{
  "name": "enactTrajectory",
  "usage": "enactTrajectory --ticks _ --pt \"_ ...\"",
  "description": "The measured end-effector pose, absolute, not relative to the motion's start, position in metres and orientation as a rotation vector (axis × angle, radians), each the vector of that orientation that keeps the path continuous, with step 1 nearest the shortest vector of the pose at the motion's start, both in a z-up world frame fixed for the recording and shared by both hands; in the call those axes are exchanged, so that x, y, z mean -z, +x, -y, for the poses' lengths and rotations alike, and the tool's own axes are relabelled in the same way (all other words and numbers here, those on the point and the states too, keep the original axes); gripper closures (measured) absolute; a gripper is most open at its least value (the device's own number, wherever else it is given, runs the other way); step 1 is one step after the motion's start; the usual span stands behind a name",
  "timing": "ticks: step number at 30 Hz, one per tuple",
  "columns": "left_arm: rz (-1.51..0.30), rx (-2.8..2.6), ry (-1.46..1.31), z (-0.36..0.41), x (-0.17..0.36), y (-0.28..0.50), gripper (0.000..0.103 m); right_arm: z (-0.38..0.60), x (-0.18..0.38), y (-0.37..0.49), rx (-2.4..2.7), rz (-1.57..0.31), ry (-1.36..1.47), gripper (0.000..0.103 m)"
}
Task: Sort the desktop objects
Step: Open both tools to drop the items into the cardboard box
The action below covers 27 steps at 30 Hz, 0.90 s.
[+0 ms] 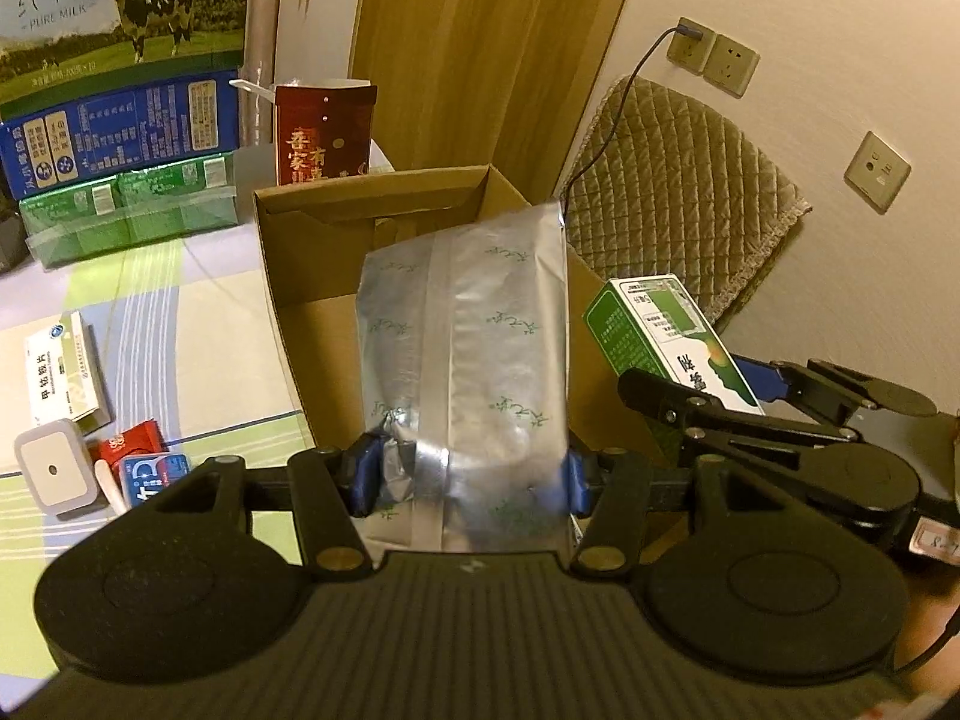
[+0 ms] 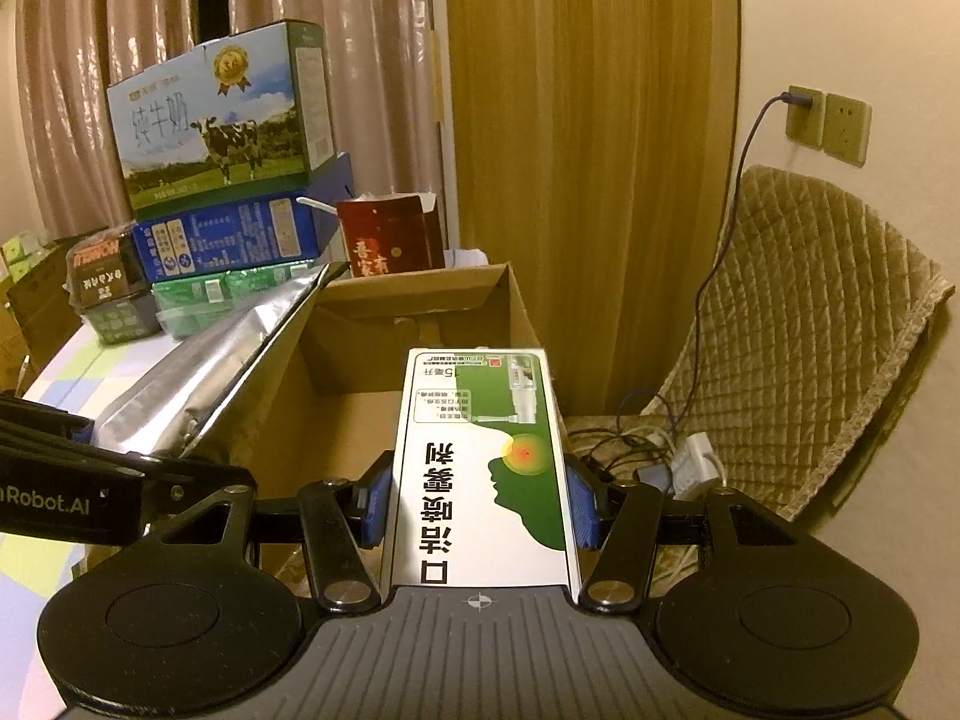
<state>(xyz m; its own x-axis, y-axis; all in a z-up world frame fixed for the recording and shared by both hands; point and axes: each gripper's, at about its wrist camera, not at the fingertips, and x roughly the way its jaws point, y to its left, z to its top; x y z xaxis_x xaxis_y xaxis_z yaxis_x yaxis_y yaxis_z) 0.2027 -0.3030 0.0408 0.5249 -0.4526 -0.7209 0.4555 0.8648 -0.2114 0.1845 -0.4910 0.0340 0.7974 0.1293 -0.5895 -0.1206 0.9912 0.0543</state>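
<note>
- Left gripper [image 1: 467, 477] is closed on a foil pouch [image 1: 468, 360]; the blue pads [image 1: 365, 474] pinch its lower part from both sides, and the foil is crumpled at the left pad.
- Pouch stands roughly upright between the fingers, top end reaching up over the open carton [image 1: 312, 276]; most of it sits in front of and above the carton's inside.
- Right gripper [image 2: 478, 495] is clamped on a green-and-white box [image 2: 480, 462]; pads [image 2: 377, 498] press its two long sides near the lower half.
- Box lies flat along the fingers, printed face up, text upside down to the right wrist camera, far end pointing over the carton [image 2: 420, 294].
- Both grippers hover side by side at the carton's near edge; in the left wrist view the right gripper sits just right of the carton, holding the box [image 1: 660, 330] tilted.
- In the right wrist view the pouch [image 2: 210, 360] leans across the carton's left wall, left gripper below it.
- Left of the carton on the mat [image 1: 210, 330]: a white medicine box [image 1: 63, 369], a white case [image 1: 54, 471], a red pack [image 1: 129, 438], a blue pack [image 1: 153, 474].
- Behind the carton: a dark red box [image 1: 324, 135]; left of that, a stack of milk cartons [image 1: 120, 60].
- Right of the carton: a quilted chair [image 1: 678, 204], cable and wall sockets [image 1: 711, 57].
- No hand clearly visible in either view.
</note>
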Motion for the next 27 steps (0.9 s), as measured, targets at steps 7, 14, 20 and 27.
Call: enactTrajectory --ticks 7,14,20,27 --pt "-0.871 0.537 -0.027 0.303 -0.033 0.215 0.052 0.49 -0.028 0.193 -0.137 -0.646 0.011 0.05" --pt "-0.863 0.517 -0.061 0.295 -0.03 0.22 0.036 0.491 -0.024 0.196 -0.132 -0.655 0.008 0.05" --pt "-0.83 0.5 -0.044 0.283 -0.039 0.214 0.036 0.49 -0.023 0.193 -0.135 -0.659 0.006 0.05" --pt "-0.822 0.494 -0.04 0.276 -0.043 0.207 0.036 0.484 -0.027 0.193 -0.145 -0.653 0.008 0.05"
